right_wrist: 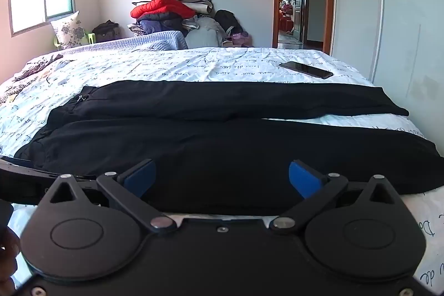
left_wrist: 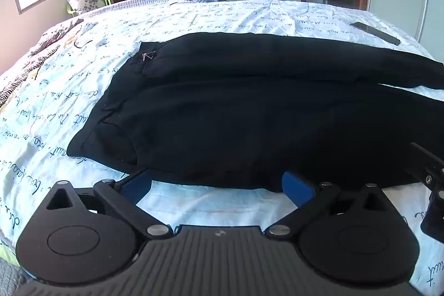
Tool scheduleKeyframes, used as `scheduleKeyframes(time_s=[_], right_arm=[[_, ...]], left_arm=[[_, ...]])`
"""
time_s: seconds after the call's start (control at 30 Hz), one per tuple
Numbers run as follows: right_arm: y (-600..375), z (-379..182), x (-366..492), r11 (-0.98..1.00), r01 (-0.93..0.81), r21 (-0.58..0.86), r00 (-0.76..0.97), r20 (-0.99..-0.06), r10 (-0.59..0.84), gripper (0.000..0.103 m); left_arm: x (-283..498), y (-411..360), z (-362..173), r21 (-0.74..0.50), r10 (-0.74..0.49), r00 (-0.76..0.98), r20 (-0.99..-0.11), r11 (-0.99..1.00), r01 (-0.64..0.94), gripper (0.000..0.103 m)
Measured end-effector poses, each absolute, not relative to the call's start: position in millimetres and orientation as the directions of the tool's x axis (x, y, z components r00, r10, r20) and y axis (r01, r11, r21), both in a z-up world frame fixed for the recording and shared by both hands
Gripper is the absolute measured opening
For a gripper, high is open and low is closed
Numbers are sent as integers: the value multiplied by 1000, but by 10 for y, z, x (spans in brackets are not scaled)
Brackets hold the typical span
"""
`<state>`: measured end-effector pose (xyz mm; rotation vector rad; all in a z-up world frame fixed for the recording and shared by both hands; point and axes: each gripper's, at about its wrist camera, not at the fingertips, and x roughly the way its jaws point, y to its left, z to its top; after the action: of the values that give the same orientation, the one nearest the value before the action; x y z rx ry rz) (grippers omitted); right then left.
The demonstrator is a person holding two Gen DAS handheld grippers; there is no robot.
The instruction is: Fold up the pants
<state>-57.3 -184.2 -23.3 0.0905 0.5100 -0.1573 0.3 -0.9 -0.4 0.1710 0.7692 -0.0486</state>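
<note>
Lying flat across mid-frame, black pants cover a bed sheet printed with cursive script, too small and warped to read. Left gripper and right gripper both have fingers wide apart, empty, at the near pants edge. Pants cuffs cut off right in left view. Phone upper right.

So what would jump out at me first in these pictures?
The black pants spread flat across the white script-printed bedsheet, waistband to the left. Behind, a clothes pile topped by a red jacket sits against the far wall, and a dark phone lies on the sheet beyond the pants.
</note>
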Motion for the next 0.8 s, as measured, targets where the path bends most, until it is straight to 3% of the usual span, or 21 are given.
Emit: scheduleKeyframes(time_s=[0.37,0.7,0.8], right_arm=[[-1856,-257,-544,984,167,58,856,-504,-116,103],[-1866,-288,-541,984,167,59,851,-513,-113,103],[-1859,-293,-540,984,166,60,851,-512,-113,103]], left_arm=[[-11,-48,-27,127,9,710,-704,985,114,102],[-55,17,33,38,-87,732,-676,988,153,93],[-75,60,57,30,-51,761,-647,995,92,95]])
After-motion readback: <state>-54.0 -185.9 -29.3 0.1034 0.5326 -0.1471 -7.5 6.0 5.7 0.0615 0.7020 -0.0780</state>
